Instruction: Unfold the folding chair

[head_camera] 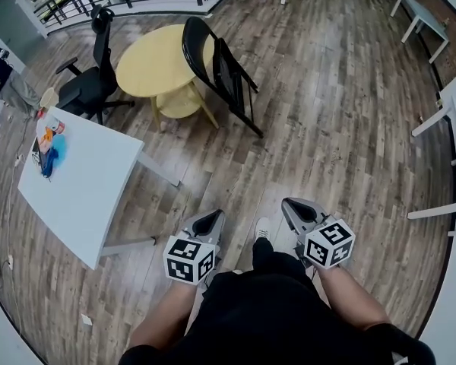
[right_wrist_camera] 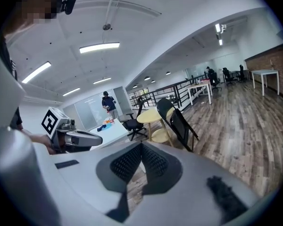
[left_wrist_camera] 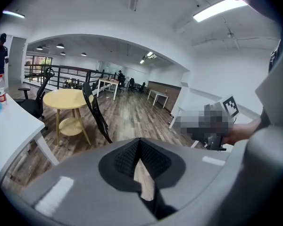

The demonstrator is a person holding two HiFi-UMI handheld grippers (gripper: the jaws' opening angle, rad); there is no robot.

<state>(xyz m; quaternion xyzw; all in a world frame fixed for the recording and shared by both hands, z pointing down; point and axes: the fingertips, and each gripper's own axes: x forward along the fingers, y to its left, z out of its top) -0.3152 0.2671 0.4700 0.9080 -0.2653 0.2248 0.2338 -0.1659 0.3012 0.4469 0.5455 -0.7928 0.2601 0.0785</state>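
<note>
Across the wooden floor (head_camera: 327, 112), well apart from both grippers, the black folding chair (head_camera: 216, 67) stands folded and tilted. Its top leans on the round yellow table (head_camera: 148, 67) and its feet point out toward the person. It lies nearly straight ahead of the left gripper (head_camera: 210, 217), which looks the nearer; the right gripper (head_camera: 292, 206) would have to reach leftward. Both grippers are closed tight on nothing.
</note>
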